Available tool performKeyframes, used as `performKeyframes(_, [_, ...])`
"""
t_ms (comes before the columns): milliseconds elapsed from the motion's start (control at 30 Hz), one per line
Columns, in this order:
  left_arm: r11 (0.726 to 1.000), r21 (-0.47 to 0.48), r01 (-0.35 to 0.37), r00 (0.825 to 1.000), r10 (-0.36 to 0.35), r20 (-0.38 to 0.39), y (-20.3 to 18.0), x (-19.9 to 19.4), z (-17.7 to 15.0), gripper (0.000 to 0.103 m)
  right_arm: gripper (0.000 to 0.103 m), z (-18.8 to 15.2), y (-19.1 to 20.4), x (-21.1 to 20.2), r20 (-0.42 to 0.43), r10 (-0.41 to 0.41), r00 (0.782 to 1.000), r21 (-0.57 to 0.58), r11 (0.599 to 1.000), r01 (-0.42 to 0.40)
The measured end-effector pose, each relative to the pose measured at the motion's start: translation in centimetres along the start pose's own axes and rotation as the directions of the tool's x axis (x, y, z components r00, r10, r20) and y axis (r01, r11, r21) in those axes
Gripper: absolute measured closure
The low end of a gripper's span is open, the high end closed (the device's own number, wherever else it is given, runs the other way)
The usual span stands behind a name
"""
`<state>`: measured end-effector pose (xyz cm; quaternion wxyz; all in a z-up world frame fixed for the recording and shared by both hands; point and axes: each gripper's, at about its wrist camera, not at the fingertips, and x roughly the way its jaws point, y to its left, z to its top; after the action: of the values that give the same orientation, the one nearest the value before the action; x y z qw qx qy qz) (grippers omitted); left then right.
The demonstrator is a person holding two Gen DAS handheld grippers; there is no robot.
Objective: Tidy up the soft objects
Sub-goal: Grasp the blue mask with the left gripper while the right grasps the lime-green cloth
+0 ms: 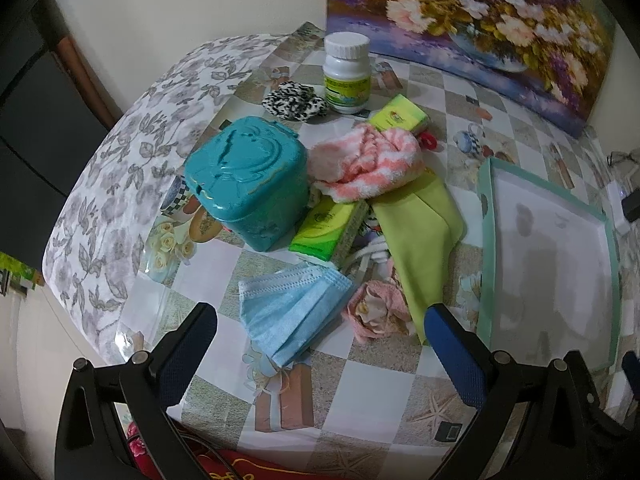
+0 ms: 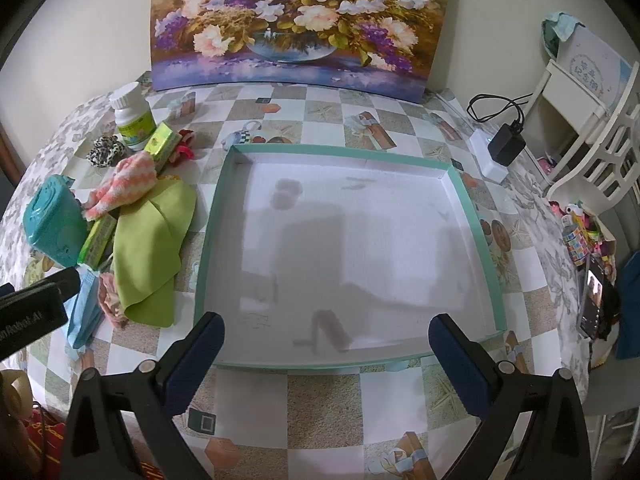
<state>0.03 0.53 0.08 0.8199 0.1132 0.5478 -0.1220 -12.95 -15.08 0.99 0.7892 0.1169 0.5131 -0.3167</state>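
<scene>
Left wrist view close above clutter, right wrist view over tray (image 2: 216,216), both facing painting (image 1: 472,28), seemingly overlapping.

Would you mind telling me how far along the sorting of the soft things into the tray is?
Nothing looks done yet: the teal-rimmed tray holds no items. Nothing is in hand either; the left gripper and right gripper both have their jaws open. Left to move: the blue face masks, green cloth, striped pink towel, small pink cloth and leopard scrunchie, all in the pile beside the tray.
</scene>
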Motion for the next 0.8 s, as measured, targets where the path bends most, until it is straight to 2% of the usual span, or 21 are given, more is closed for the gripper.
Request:
performKeyframes(100, [0.998,-0.056,0.011,1.000,-0.010,0.011,1.3,0.0,0.5,0.000,0.000,0.1,0.2,-0.2,0.014,0.015,1.000,-0.003,1.000,-0.015])
performKeyframes(367, [0.981,-0.187,0.058,0.998,-0.049,0.050,5.3,0.3,1.5,0.000,0.000,1.7,2.7,-1.1,0.082,0.138,0.987,-0.038,0.990,-0.136])
performKeyframes(500, [0.970,-0.224,0.099,0.995,-0.091,0.043,6.6,1.4,1.6,0.000,0.000,2.6,5.4,0.0,0.057,0.240,0.969,-0.078,0.969,-0.235])
performKeyframes(567, [0.963,-0.244,0.111,0.994,-0.113,0.007,7.1,2.4,1.6,0.000,0.000,2.8,7.1,1.0,0.017,0.303,0.953,-0.106,0.948,-0.300])
performKeyframes(667, [0.958,-0.259,0.127,0.988,-0.146,-0.054,7.4,3.7,1.5,0.000,0.000,3.0,8.8,2.2,-0.004,0.311,0.950,-0.148,0.940,-0.308])
performKeyframes(733, [0.961,-0.253,0.108,0.987,-0.133,-0.086,7.3,4.3,1.3,0.000,0.008,3.1,9.4,3.0,-0.023,0.328,0.944,-0.154,0.932,-0.327])
performKeyframes(800, [0.964,-0.248,0.098,0.984,-0.131,-0.119,7.0,5.0,1.3,0.000,0.014,3.1,9.7,4.0,-0.063,0.371,0.926,-0.140,0.916,-0.376])
